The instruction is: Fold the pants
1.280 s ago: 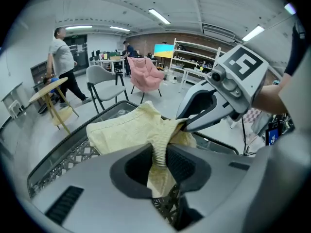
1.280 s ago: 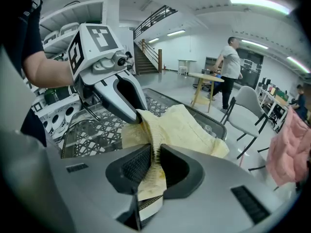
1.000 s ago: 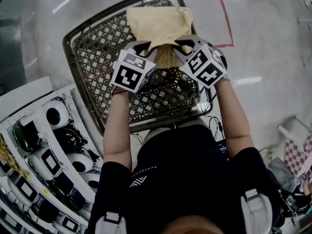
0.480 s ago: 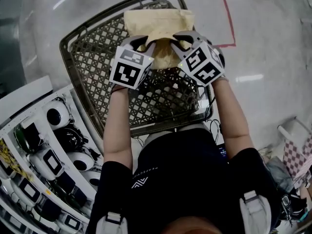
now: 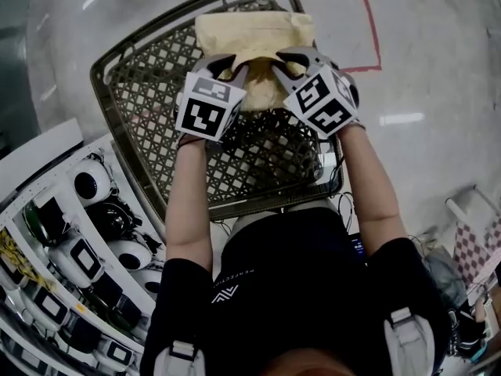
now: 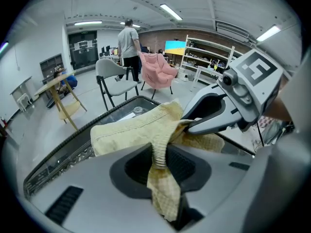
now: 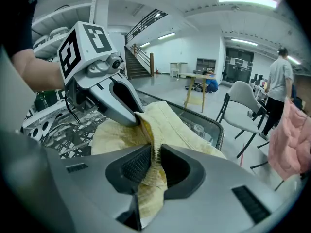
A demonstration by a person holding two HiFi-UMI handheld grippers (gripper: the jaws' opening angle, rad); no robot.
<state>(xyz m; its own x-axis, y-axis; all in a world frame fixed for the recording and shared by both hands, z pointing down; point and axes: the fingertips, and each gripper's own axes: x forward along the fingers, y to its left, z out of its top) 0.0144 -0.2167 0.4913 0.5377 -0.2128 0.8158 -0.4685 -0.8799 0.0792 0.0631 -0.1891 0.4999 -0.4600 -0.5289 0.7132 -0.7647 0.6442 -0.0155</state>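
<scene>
The pale yellow pants (image 5: 254, 37) are bunched into a folded bundle and hang over the far corner of a dark wicker basket (image 5: 106, 124). My left gripper (image 5: 227, 73) is shut on the bundle's left side, and my right gripper (image 5: 286, 65) is shut on its right side, close beside it. In the left gripper view, a ribbed fold of the pants (image 6: 131, 130) is pinched in the left gripper (image 6: 159, 152), with the right gripper (image 6: 214, 113) opposite. In the right gripper view, the pants (image 7: 170, 125) are clamped in the right gripper (image 7: 154, 161), with the left gripper (image 7: 121, 106) alongside.
A rack of white and black devices (image 5: 78, 249) stands at the lower left, beside the basket. Red tape (image 5: 368, 22) marks the floor beyond. Chairs (image 6: 114, 79), a pink cloth (image 6: 158, 69) and a standing person (image 6: 129, 38) are farther off in the room.
Both grippers have carried the pants a little farther out from the body and lower over the basket. Both grips are unchanged.
</scene>
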